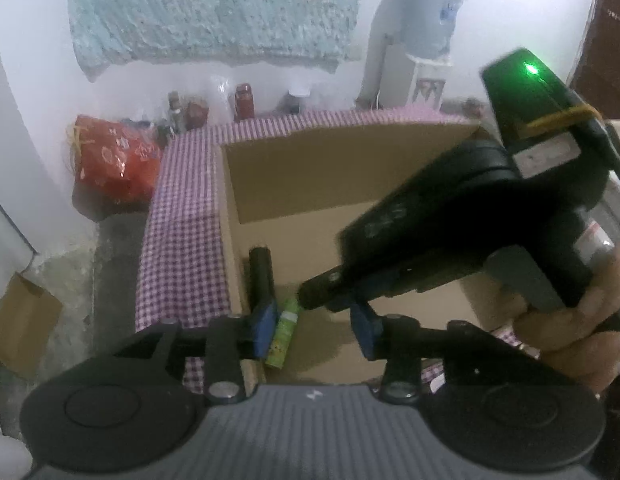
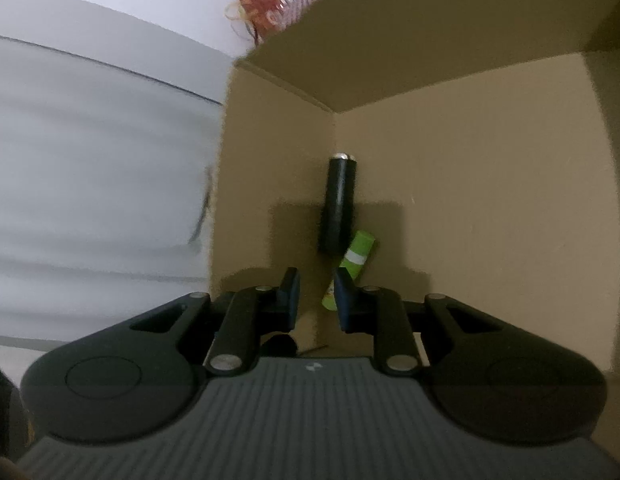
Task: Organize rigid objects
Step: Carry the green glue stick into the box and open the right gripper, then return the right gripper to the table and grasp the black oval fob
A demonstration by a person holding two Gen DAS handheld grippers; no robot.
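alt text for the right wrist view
Right gripper, empty, points into a cardboard box where a black cylinder and a green tube lie together near the corner.

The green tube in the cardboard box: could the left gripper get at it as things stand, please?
Probably yes. The left gripper is open just above the green tube, which lies on the cardboard box floor beside the black cylinder. The right gripper crowds in close, though, and could hinder it.
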